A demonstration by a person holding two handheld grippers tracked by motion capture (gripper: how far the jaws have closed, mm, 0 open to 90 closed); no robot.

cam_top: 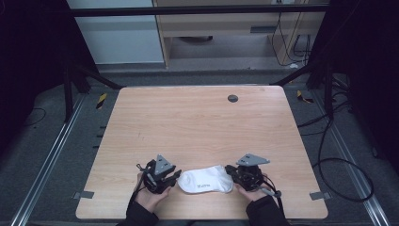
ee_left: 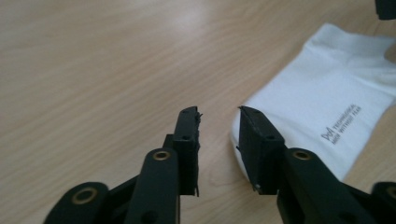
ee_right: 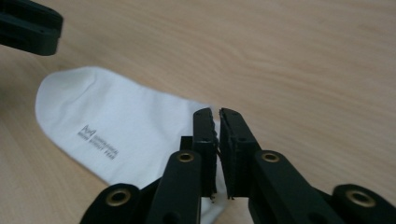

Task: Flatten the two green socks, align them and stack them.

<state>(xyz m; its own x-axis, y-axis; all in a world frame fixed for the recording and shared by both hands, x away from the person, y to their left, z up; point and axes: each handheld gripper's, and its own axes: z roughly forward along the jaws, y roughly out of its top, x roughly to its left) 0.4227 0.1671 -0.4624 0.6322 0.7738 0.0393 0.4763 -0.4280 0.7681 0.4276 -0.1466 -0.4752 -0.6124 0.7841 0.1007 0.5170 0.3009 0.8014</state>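
Black tongs come first: our left tongs [ee_left: 218, 122] stand parted with bare wood showing in the gap, and the rounded end of the white sock [ee_left: 322, 98] lies just beside the far jaw, outside it, so nothing is gripped there. Our right tongs [ee_right: 218, 122] are almost clenched, only a thin slit between the jaws; the other end of the sock [ee_right: 116, 126] lies under and behind them, and we cannot tell whether any cloth is pinched in that slit, though none shows. From above, the left tongs [cam_top: 162, 176] and right tongs [cam_top: 244, 175] sit at either end of the sock [cam_top: 205, 179], which lies flat near our edge of the wooden surface [cam_top: 197, 122], its printed side up. We judge the sock has been laid out straight between the two hands so each end can be worked from its own side, and both tongs now look to be letting go rather than taking hold. A small dark disc [cam_top: 232, 98] sits far off.
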